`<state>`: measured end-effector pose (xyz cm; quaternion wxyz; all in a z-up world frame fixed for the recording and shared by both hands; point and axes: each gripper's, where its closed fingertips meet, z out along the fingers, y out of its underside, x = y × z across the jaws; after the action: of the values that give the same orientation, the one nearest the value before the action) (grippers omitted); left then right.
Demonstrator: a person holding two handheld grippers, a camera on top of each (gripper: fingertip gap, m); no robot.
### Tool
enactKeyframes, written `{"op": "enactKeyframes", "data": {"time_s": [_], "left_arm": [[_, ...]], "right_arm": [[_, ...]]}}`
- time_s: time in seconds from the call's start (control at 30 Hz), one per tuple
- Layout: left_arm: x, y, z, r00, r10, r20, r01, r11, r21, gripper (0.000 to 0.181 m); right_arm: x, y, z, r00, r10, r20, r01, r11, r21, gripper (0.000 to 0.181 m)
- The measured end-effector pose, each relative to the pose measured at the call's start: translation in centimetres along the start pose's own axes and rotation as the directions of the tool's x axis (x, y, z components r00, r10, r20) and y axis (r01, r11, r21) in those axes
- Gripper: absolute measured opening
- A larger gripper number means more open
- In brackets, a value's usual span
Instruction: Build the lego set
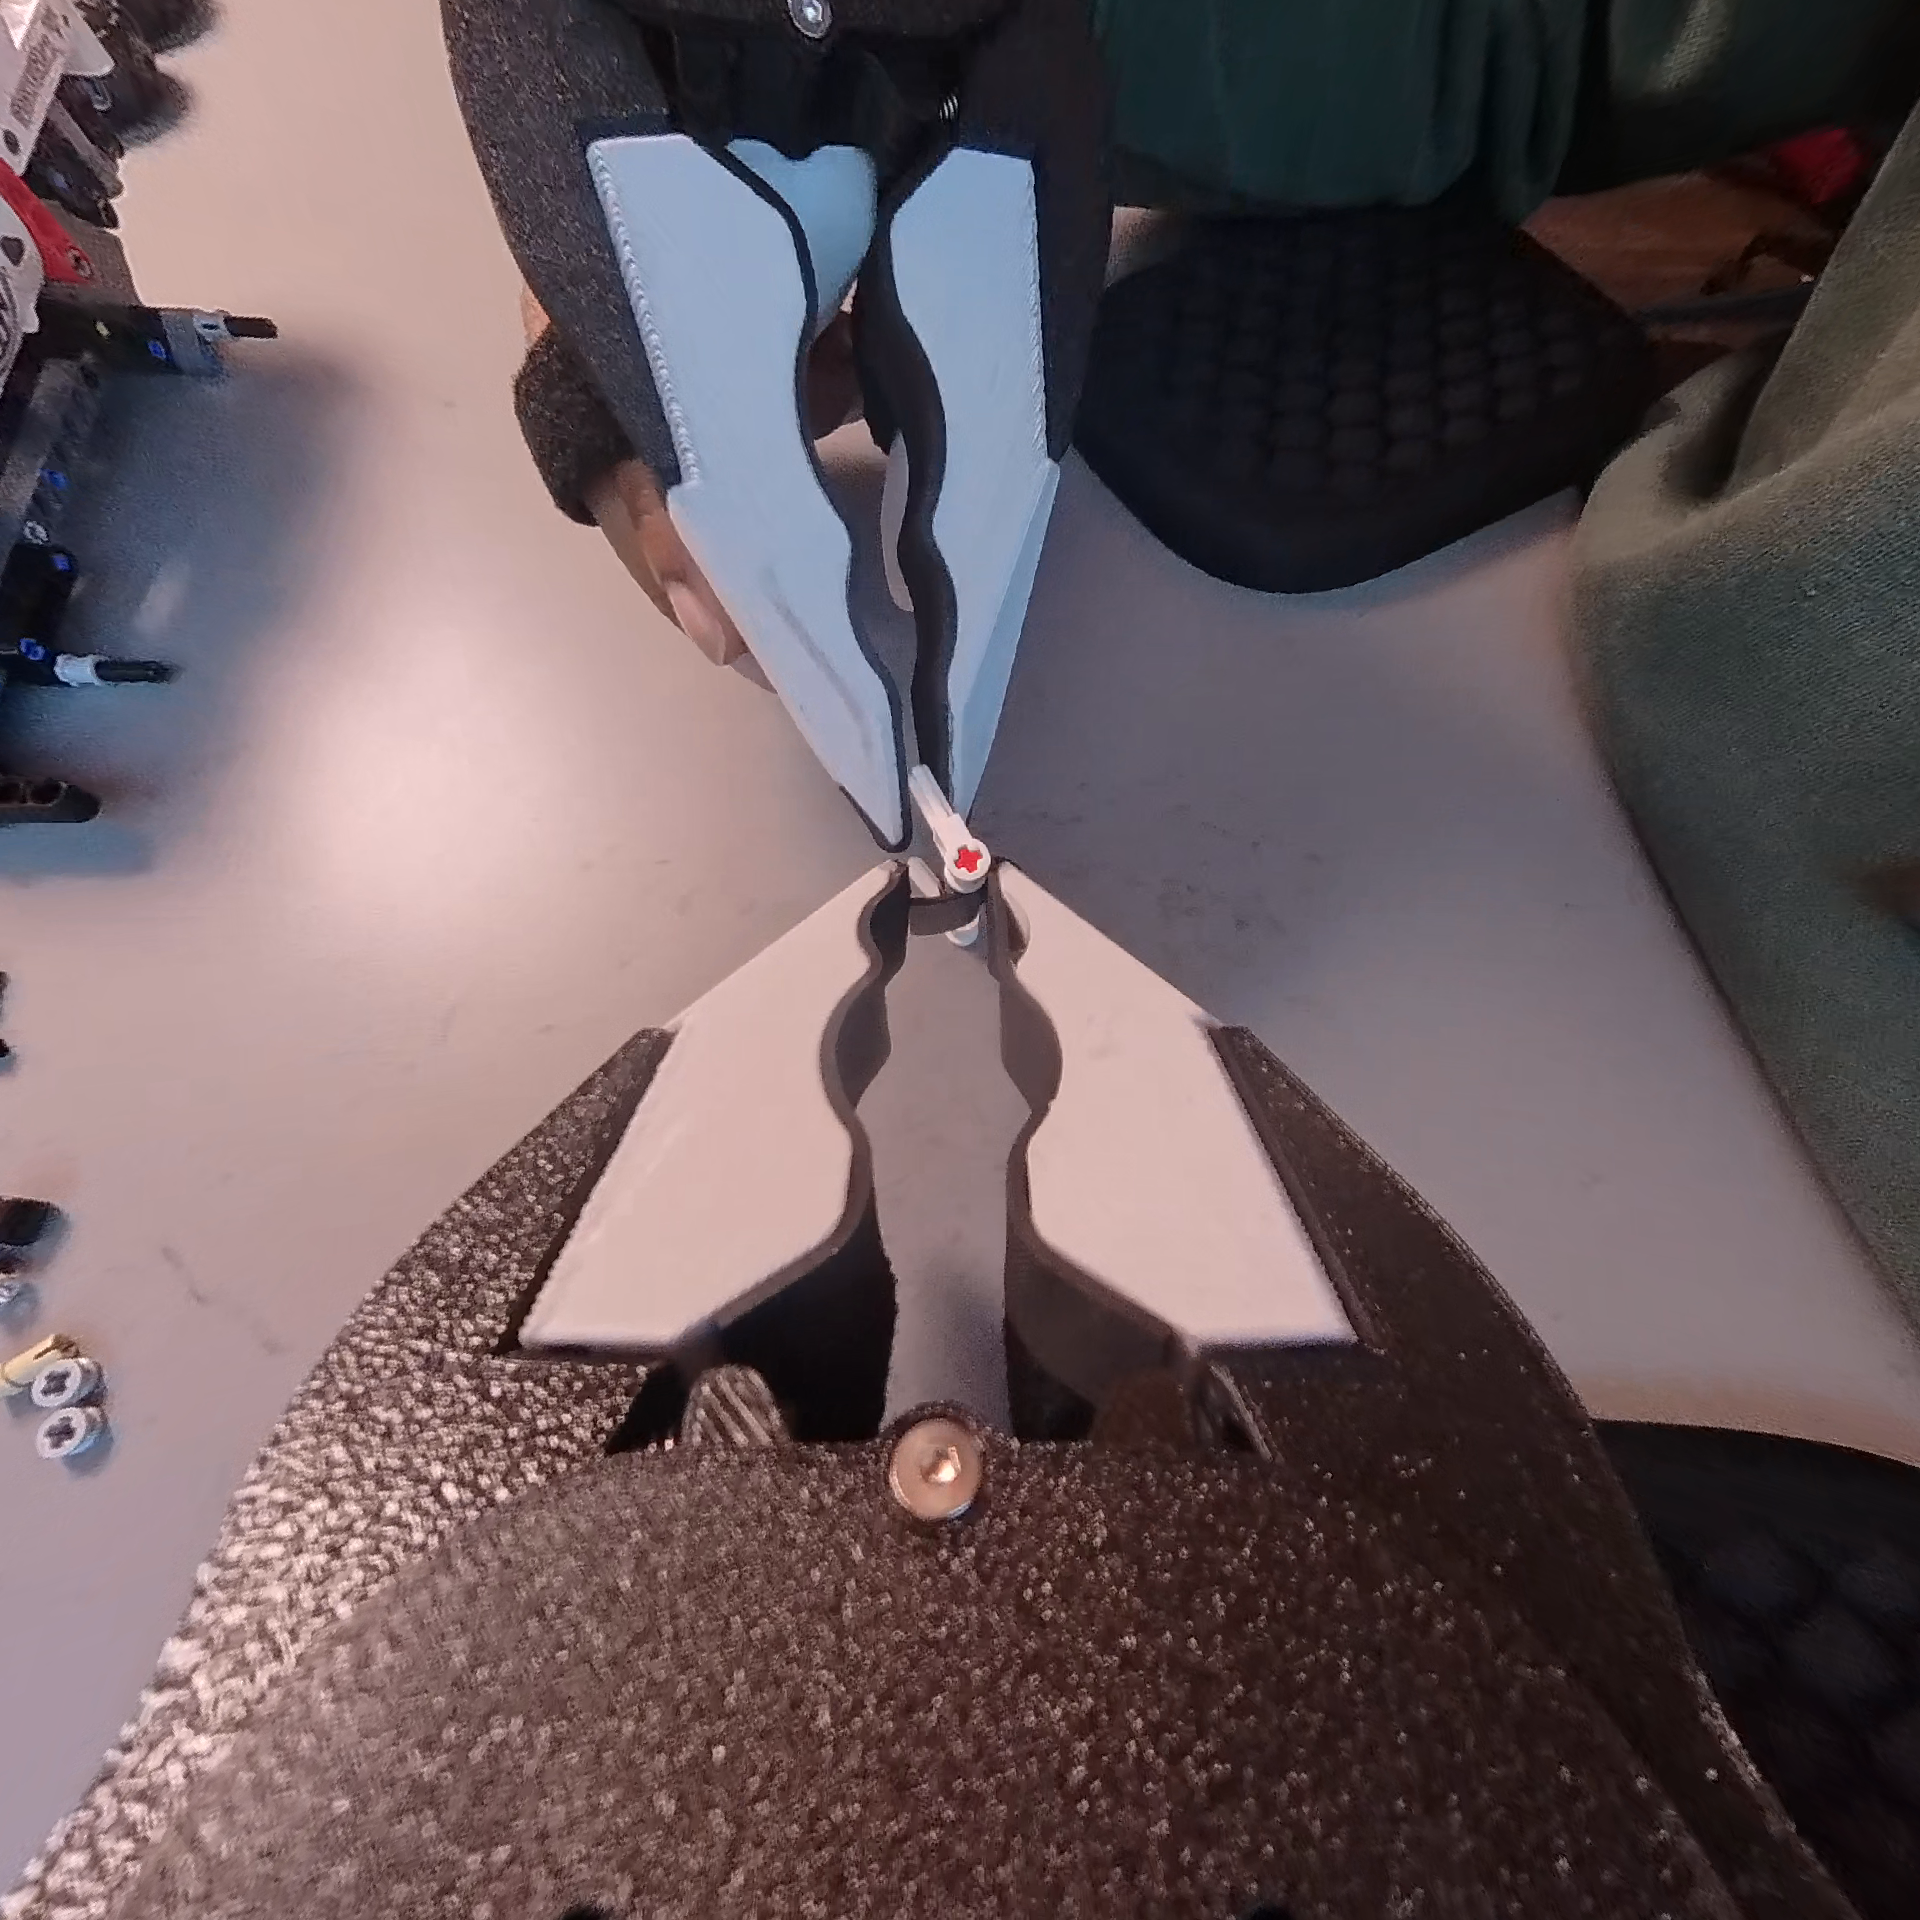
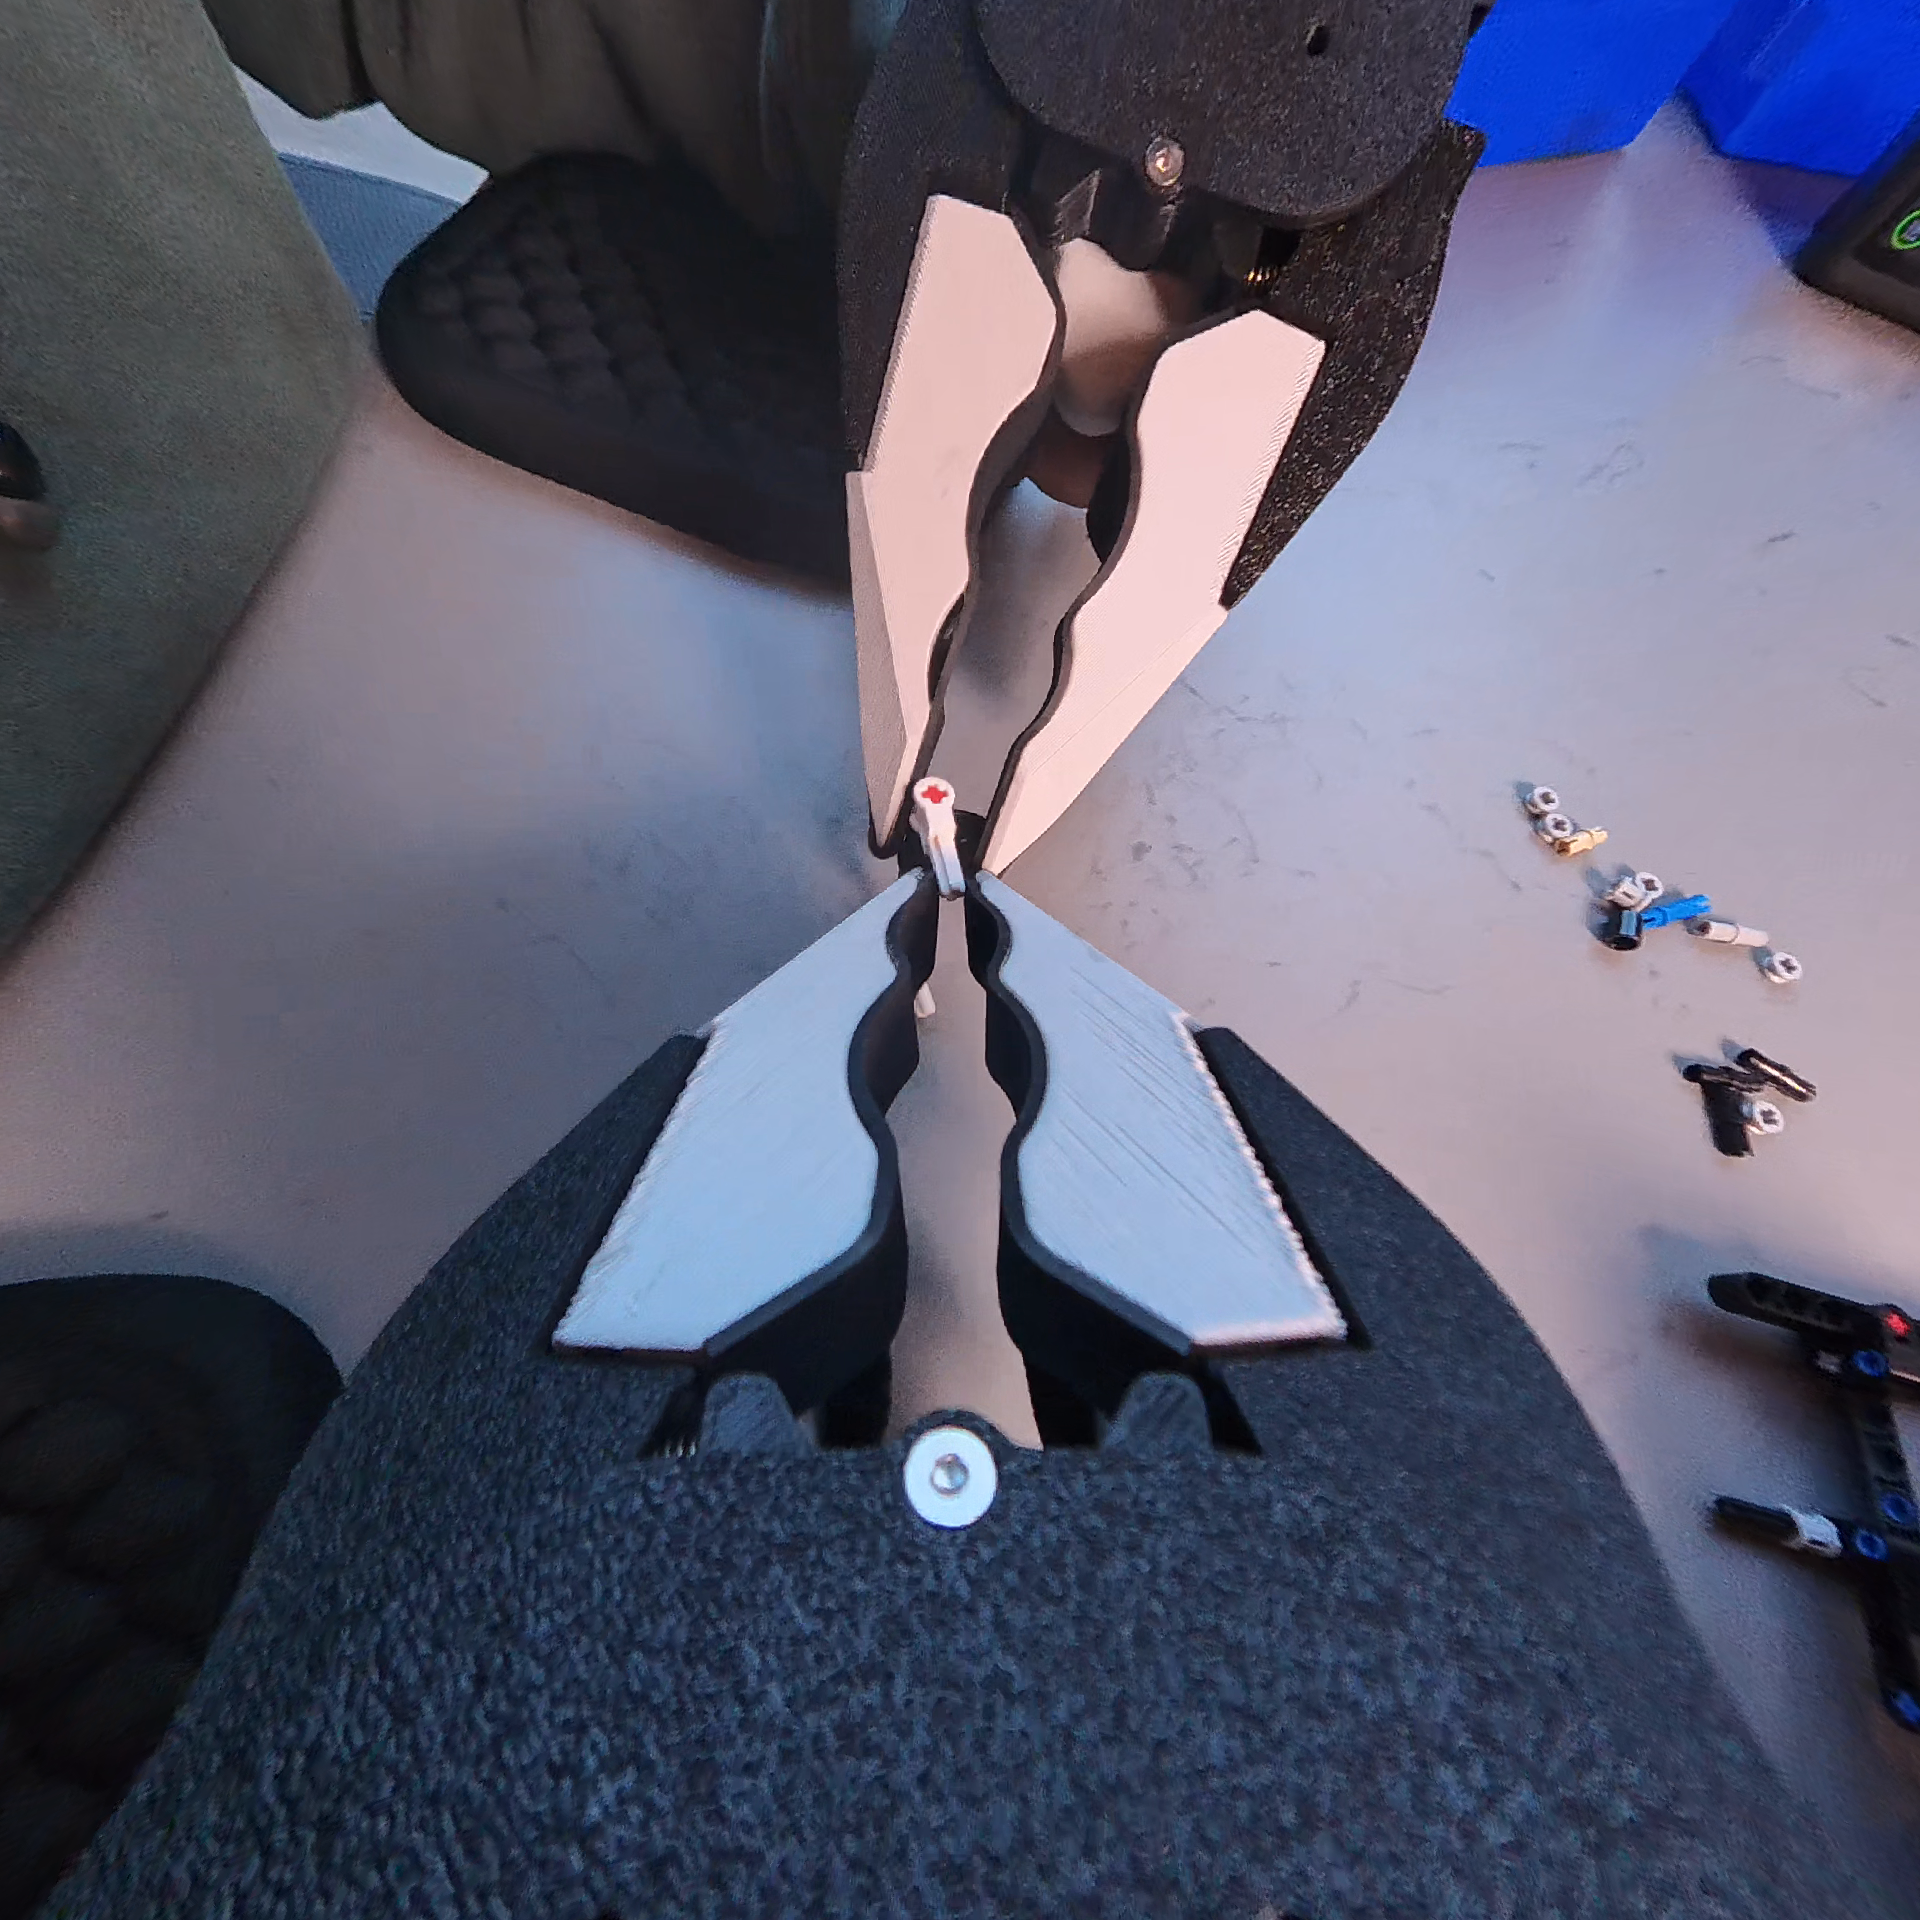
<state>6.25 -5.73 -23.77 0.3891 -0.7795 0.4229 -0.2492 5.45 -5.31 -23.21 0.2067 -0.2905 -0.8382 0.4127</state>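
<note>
My two grippers meet tip to tip above the grey table. In the right wrist view my right gripper is shut on a small white lego connector with a red cross axle end. My left gripper comes in from the top of that view. In the left wrist view my left gripper is shut on a small black lego piece with a pale pin under it. The white connector touches the black piece, held by my right gripper from above.
A partly built black lego frame lies at the table's side. Loose small pins and bushes lie near it. A black mesh chair seat and a person's green clothing are beyond the table edge. Both grippers' tips are close together, under 4 cm apart.
</note>
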Motion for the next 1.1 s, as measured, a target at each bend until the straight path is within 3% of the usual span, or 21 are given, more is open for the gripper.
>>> {"op": "enactKeyframes", "data": {"time_s": [0.83, 1.1], "left_arm": [[0.1, 0.4, 0.8, 0.998, 0.032, -0.045, -0.037, 0.991, -0.126, 0.012], [0.2, 0.6, 0.9, 0.993, 0.096, -0.072, -0.103, 0.990, -0.100, 0.012]], "right_arm": [[-0.5, 1.0, 0.2, 1.000, -0.013, -0.015, 0.013, 0.999, -0.038, 0.004], [-0.8, 1.1, 0.2, 0.999, -0.035, -0.020, 0.033, 0.995, -0.095, 0.006]]}}
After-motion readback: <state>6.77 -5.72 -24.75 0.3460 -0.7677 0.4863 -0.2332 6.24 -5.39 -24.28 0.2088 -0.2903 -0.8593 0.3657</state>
